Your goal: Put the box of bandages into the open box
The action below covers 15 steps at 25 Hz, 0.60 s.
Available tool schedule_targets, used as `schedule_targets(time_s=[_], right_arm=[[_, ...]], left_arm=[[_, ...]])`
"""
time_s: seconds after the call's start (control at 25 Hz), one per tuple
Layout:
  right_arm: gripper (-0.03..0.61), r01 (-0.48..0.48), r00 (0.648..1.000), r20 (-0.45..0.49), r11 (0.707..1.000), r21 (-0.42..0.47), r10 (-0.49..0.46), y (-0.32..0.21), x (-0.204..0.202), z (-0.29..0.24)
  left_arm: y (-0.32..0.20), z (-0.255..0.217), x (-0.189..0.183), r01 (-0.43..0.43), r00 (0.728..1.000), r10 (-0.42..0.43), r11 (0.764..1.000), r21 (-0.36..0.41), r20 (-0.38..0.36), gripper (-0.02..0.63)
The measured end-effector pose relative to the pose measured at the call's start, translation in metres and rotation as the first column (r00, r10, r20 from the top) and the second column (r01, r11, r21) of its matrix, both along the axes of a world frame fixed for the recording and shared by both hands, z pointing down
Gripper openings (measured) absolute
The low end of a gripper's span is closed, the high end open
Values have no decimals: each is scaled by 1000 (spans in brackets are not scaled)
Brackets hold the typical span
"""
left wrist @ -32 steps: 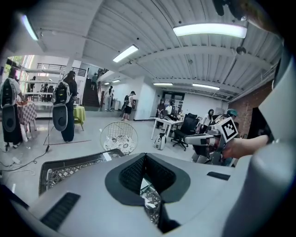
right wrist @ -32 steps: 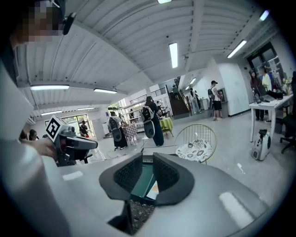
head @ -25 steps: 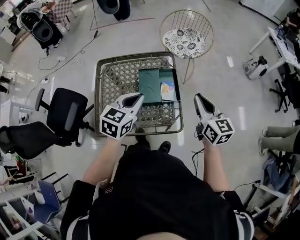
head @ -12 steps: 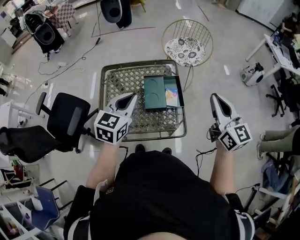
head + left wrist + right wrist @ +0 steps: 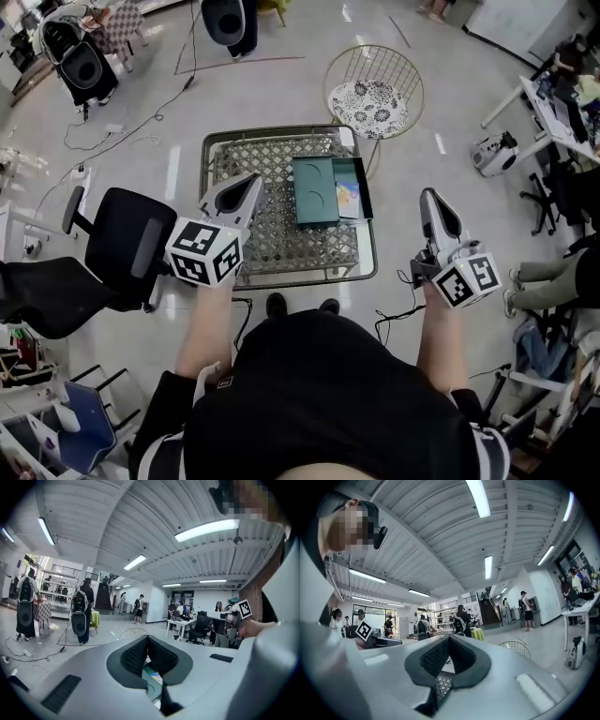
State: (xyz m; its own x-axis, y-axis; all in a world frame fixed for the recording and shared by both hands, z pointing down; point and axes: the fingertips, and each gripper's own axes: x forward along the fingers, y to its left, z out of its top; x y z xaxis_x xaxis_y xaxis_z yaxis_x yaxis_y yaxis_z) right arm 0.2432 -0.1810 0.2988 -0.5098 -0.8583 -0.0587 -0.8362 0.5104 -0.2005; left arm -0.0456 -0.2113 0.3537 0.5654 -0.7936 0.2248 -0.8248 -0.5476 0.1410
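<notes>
A dark green open box [image 5: 316, 190] lies on the wicker table [image 5: 272, 234]. The colourful box of bandages [image 5: 348, 198] rests in the box's right half. My left gripper [image 5: 251, 178] hangs over the table's left edge, raised well clear of the box, its jaws together with nothing between them. The right gripper [image 5: 431, 195] is off the table's right side over the floor, also shut and empty. In the left gripper view the left gripper [image 5: 147, 637] points level into the room, with a sliver of the green box [image 5: 152, 679] below its tips. The right gripper [image 5: 449, 638] shows the same closed jaws.
A wire chair with a patterned cushion [image 5: 373, 92] stands just behind the table. A black office chair [image 5: 131, 246] is at the left, and cables [image 5: 394, 319] trail on the floor near my feet. Speakers [image 5: 82, 64] and desks [image 5: 553, 98] ring the area.
Both grippers have lifted and spread apart, the left going left, the right going right off the table. The green box and the bandage box stay where they were.
</notes>
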Motion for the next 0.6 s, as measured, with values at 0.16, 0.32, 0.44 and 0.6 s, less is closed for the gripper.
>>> schedule_targets(time_s=[0.16,0.32,0.44,0.6], right_arm=[[8,7,999,-39,1000,26,-6,4,-11,-5],[8,-4,999,-49,1000,11,4,9,-14,3],[8,-9,999,-42,1000,-2,9,11,-9,8],[8,-15,1000,-25,1000,-15,15,13,-8,12]], left_arm=[[-6,-5,-1,4,1000,-5,1000,30,23,7],[1,2,5,-8,1000,7,1000,15,17,6],[4,11,11,-15,1000,15,1000,-8,24,7],[8,16,15,-23,999,24,1000,-16,35,6]])
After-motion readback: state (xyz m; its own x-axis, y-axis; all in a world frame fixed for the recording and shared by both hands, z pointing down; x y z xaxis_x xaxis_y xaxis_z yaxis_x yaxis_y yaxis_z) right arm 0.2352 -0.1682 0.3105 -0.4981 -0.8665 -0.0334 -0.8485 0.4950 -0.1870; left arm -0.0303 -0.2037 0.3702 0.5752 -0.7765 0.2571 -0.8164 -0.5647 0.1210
